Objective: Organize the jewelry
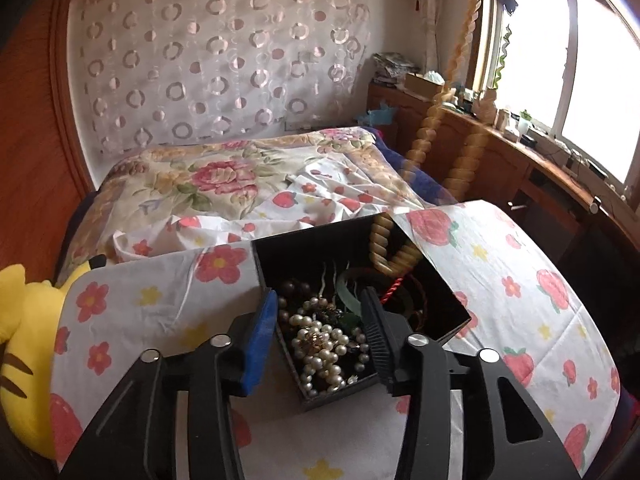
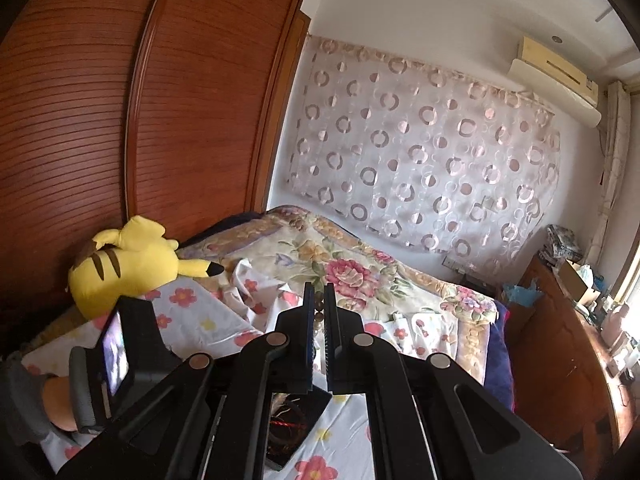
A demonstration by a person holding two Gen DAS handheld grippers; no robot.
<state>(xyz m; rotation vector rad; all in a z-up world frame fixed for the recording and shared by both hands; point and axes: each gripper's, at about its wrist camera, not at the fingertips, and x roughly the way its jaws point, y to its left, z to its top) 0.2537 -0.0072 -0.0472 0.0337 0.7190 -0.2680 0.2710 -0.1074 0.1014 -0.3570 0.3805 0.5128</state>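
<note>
A long strand of tan beads [image 1: 430, 136] is drawn up out of the black jewelry box [image 1: 304, 256] on the flower-print counter [image 1: 520, 264], pinched in the right tongs [image 2: 319, 312]. The left tongs [image 1: 320, 304], half-spread and empty, are poised over the pearls [image 1: 320, 344]; separating that tangle is judged next.

We look across a bed [image 1: 224, 176] under a floral quilt and strawberry-print sheet, with a sheer circle-patterned curtain [image 2: 424, 160] pinned to the white wall behind it. A reddish-brown slatted wooden wardrobe [image 2: 120, 120] flanks a yellow striped plush toy [image 2: 124, 264]. Daylight floods through the wide window [image 1: 576, 64] above a cluttered wooden cabinet [image 1: 492, 152], beneath a cream wall-mounted air conditioner [image 2: 556, 76].
</note>
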